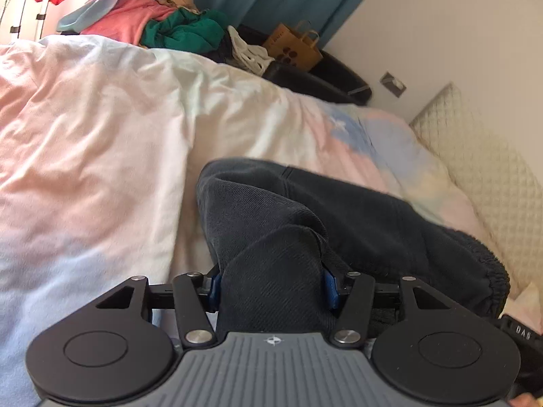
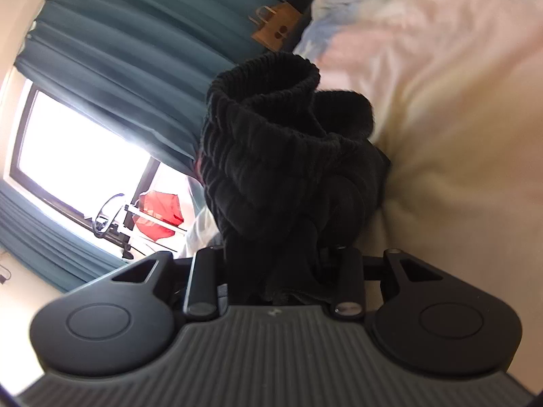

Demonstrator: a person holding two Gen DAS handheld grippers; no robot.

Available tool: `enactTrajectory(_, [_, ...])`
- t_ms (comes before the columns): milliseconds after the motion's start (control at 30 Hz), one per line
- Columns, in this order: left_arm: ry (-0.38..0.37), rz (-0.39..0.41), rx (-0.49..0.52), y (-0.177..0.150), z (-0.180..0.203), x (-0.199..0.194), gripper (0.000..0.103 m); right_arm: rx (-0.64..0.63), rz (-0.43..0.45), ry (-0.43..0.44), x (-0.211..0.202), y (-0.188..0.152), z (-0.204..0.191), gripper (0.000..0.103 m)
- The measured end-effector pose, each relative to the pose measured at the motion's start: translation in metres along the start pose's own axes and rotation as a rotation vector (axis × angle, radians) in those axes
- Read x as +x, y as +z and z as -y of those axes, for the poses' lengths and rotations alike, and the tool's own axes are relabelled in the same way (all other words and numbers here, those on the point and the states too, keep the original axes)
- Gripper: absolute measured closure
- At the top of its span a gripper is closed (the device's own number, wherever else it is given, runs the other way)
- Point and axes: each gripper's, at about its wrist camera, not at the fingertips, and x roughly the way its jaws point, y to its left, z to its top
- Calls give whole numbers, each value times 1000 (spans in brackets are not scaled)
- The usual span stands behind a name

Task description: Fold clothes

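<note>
A dark charcoal garment with an elastic ribbed waistband lies bunched over the pastel duvet. My left gripper is shut on a thick fold of it, the cloth filling the gap between the blue pads. In the right wrist view the same dark garment rises in a gathered heap, its ribbed waistband curling at the top. My right gripper is shut on that bunched cloth, which hides the fingertips. The right view is rolled, so the duvet fills its right side.
A pile of pink, green and pale clothes sits beyond the bed's far edge, beside a brown paper bag and a black seat. Teal curtains frame a bright window. A quilted headboard stands at the right.
</note>
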Motion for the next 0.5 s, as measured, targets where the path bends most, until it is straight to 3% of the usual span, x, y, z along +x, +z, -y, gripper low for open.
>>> enactTrajectory(100, [30,4,78,-26,-6,-1,41,39,-24,-30,-1,-22,27,62])
enactTrajectory(200, [54,4,76,-32,-6,1,37,71,-27,-33,-1,-37,46,59])
enactTrajectory(300, [98,-6,103,-28,4,-8,36,65,-44,-83,-5,-34,32,56])
enactTrajectory(400, [133,-30,123,-21,13,-27,30,22,-66,-207,-15,-29,6,52])
enactTrajectory(500, [178,-24,207,-23,31,-61,22,-25,-67,-310,-36,-29,-17,52])
